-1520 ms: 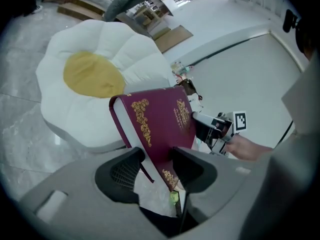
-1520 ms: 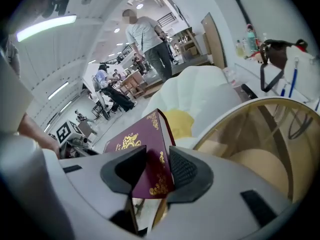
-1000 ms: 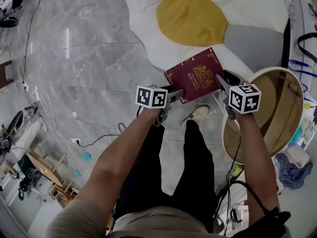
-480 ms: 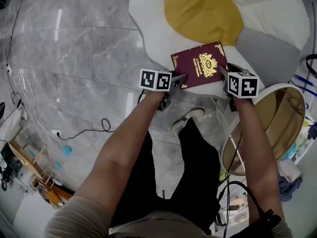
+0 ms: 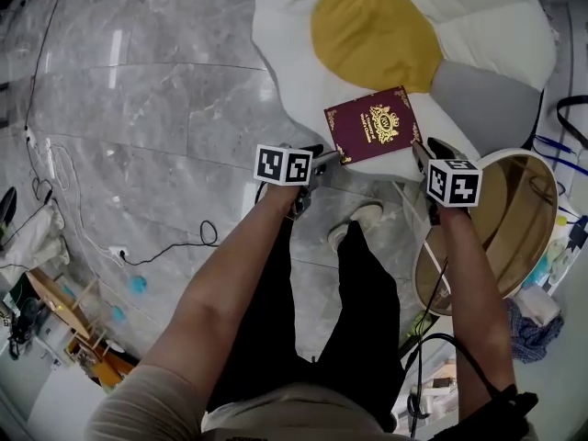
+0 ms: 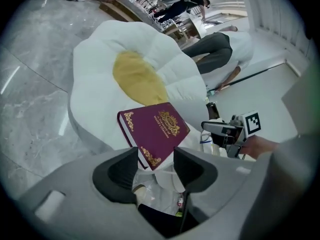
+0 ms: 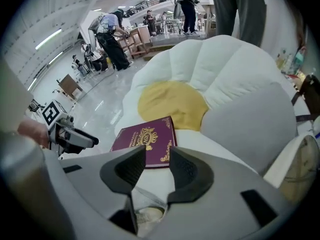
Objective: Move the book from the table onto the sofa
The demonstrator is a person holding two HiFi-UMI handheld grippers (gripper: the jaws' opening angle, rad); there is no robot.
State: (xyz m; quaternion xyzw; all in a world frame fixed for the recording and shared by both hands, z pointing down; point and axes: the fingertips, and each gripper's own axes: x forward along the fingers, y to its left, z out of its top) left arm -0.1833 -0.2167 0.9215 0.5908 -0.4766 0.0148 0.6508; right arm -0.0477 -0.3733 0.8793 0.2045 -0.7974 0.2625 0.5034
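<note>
Marble floor [image 5: 138,108]: grey and glossy, with cables trailing along its left side; the person stands on it facing the seat.
Flower sofa [image 5: 478,26]: white padded petals round a yellow centre [image 5: 377,35], low enough that both hands must reach down to it.
Round table [image 5: 524,219]: on the person's right, just beside the sofa, with no book on its top (so the carry looks done).
Book [image 5: 372,125]: maroon cover with gold print, face up on the sofa's front petal just below the yellow centre. Its near corners reach the petal's rim. In the left gripper view the left corner hangs past the edge, probably why it is propped there.
Left gripper [image 6: 155,156]: jaws fairly wide, closed across the book's near-left corner, which fills the gap between them.
Right gripper [image 7: 157,154]: angled steeply down, jaws similarly apart with the near-right corner between them. The pads look to rest against its edges, lightly as far as I can judge.
Why two corners: a pinch at each likely keeps the cover level and shut.
Left to do: let go, ideally after nudging the book further in.
</note>
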